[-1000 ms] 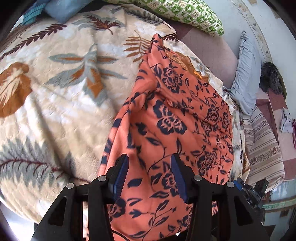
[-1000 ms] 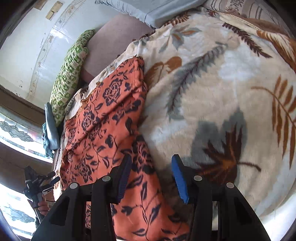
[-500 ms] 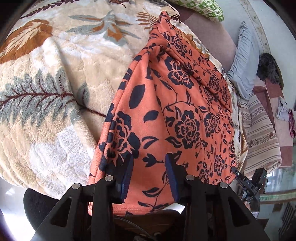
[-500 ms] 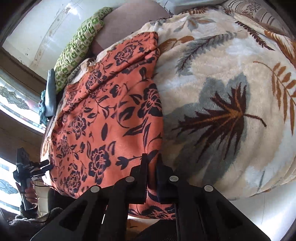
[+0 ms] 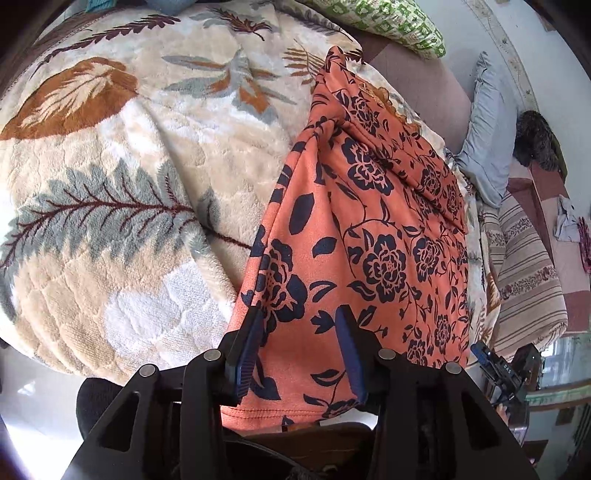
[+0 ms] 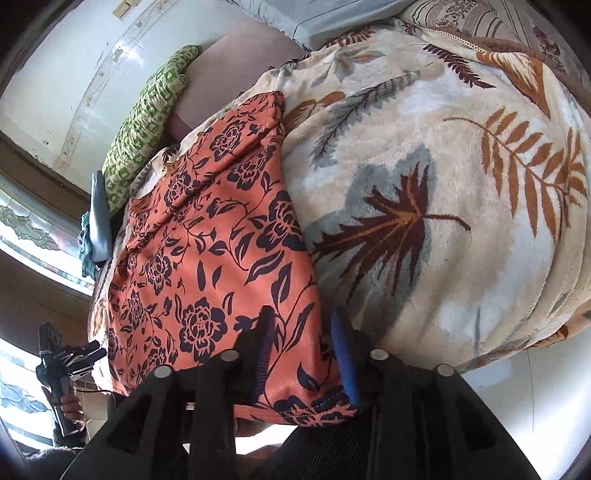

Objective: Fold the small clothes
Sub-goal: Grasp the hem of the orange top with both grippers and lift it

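Orange cloth printed with dark blue roses, the garment (image 5: 369,229) lay along the bed on a cream leaf-patterned blanket (image 5: 129,192), its hemmed near edge hanging just over the blanket's front edge. The left gripper (image 5: 301,354) hovered at the hem's left corner with its jaws parted and the cloth showing between the blue pads, not pinched. The right gripper (image 6: 304,354) stood at the opposite corner, jaws likewise apart over the hem without pressing it.

Beyond the garment's far end lay a green-and-white patterned pillow (image 5: 388,22) against the mauve bed surface, and to the side a pale blue pillow (image 5: 487,140) and a striped cover (image 5: 528,280). Nothing lay on the garment itself.

Half a second before, both pairs of jaws had been narrower, the right pair nearly closed at the hem; both had just been opening, with cloth between them but released. Against the frames a second earlier, the hem had come nearer to the blanket's front edge and the cloth lay smoother and more stretched out.
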`<state>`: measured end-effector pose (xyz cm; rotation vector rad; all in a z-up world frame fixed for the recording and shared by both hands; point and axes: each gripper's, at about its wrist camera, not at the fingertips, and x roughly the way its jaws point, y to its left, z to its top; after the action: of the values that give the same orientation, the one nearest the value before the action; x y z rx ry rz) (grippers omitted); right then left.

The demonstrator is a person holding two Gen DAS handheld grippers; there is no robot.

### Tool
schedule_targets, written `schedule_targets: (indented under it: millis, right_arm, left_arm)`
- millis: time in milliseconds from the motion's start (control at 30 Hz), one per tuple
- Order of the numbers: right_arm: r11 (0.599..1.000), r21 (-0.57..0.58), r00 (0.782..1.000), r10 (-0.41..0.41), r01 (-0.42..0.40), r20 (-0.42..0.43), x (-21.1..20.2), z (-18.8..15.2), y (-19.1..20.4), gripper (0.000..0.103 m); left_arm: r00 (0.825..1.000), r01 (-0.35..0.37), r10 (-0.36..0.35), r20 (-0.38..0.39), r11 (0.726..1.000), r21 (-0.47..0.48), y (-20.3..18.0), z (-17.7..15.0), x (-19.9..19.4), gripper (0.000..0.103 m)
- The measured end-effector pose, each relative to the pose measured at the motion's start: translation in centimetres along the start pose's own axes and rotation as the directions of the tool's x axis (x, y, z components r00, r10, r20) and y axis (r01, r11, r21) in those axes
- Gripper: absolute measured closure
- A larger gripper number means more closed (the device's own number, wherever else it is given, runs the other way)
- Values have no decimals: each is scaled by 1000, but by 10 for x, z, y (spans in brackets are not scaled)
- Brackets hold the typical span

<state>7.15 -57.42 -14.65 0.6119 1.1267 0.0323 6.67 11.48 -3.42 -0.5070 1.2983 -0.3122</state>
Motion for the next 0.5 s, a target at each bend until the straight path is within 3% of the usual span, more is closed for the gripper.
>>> schedule_targets:
  millis: [33,167,300,400,500]
  right_arm:
    - [1000,-1,1000,-2,2,-6,2,2,-1,65]
    - [1000,19,999,-3,4,-45,12,3,-10,62]
    - [999,2,991,47,-47,-129,27,-5,-8,61]
    - [993,-22,981,112,-117,-155,32,-10,1,61]
    - [991,-59,980,106,-118,-169,37,-13,9,61]
  left_arm:
    - [1000,-15,15,-3,1000,8,2,-1,0,54]
    - [997,-29,30,-65,1000,11,11,-6,11,52]
    - [992,-21,24,-123,999,24,10,-11,25,49]
    - [992,-19,25,-123,999,51,3,-11,29,39]
    - [991,-17,24,-130,998,54,-1,-6,38,36]
